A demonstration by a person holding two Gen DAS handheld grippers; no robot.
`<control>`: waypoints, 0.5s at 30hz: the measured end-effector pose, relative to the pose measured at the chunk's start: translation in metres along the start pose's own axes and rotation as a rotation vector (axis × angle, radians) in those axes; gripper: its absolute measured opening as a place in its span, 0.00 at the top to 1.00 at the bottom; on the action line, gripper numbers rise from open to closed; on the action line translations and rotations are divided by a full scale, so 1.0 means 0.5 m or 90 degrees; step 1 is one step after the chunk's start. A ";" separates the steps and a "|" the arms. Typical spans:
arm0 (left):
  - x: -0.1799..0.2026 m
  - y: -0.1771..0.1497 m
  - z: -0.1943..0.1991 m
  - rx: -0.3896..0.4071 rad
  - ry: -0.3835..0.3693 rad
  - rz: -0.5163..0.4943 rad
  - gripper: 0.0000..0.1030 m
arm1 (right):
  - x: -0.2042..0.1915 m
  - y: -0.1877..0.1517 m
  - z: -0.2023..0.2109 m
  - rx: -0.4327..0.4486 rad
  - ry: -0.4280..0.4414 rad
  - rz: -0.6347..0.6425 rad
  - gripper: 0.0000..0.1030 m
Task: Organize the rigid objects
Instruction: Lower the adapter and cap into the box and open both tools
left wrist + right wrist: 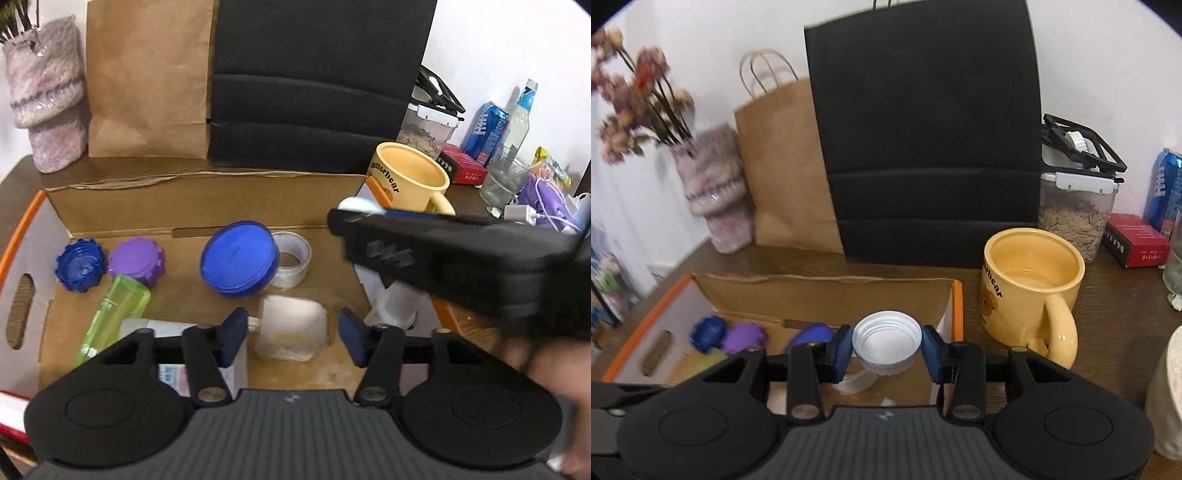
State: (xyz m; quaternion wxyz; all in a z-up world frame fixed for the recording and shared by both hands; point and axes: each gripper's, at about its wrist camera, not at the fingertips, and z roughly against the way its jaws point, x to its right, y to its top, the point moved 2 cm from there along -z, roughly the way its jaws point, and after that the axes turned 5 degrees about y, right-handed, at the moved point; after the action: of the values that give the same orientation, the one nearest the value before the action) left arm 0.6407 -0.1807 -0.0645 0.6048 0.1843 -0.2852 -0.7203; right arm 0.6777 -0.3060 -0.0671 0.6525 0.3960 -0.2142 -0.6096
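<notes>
In the right wrist view the right gripper (pixel 886 347) sits low in the centre of the frame with a white cap (pixel 886 341) pinched between its blue pads (pixel 840 349), open side up; the pads touch the cap on both sides. The cap hangs above the right end of the cardboard box (pixel 820 295), near its orange edge (pixel 956 310). To the right of the box stands a yellow mug (pixel 1030 291) on the brown table (pixel 1115 295), with a seed jar (pixel 1075 218) and a red box (pixel 1136 245) behind it. A black bag (pixel 923 140) and a brown bag (pixel 779 166) stand at the back, a vase (pixel 714 192) with dried flowers at the left. In the left wrist view the left gripper (pixel 291 332) is at lower centre, its jaws spread apart and gripping nothing, with a white square piece (pixel 291 326) lying on the box floor between and beyond the pads. Farther up the box floor lie a blue lid (pixel 238 258) touching a tape roll (pixel 293 264), and at the left a dark blue cap (pixel 79 264) just beside a purple cap (pixel 136 260), with a green bottle (pixel 114 317) below them. The right gripper's black body crosses the right of this frame, blurred, the white cap just showing at its tip.
</notes>
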 end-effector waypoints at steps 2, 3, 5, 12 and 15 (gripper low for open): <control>-0.007 0.008 -0.002 -0.001 0.010 0.005 0.39 | 0.009 -0.001 -0.015 -0.010 -0.001 -0.018 0.58; -0.018 0.010 0.003 0.005 0.008 0.014 0.31 | 0.012 0.000 -0.013 -0.004 0.001 -0.022 0.55; -0.033 0.013 0.018 0.016 0.004 0.027 0.27 | 0.010 0.001 -0.003 0.006 0.001 -0.016 0.47; -0.076 0.019 0.121 0.066 0.034 0.017 0.20 | -0.020 0.014 0.086 0.028 -0.015 0.007 0.41; -0.081 0.006 0.185 0.110 0.073 -0.016 0.15 | -0.038 0.017 0.147 0.044 -0.024 0.026 0.35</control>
State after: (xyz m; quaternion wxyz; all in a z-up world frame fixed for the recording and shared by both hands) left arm 0.5946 -0.1242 0.0052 0.5929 0.2801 -0.3086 -0.6890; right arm 0.6236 -0.3071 -0.0129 0.6463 0.4023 -0.2556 -0.5959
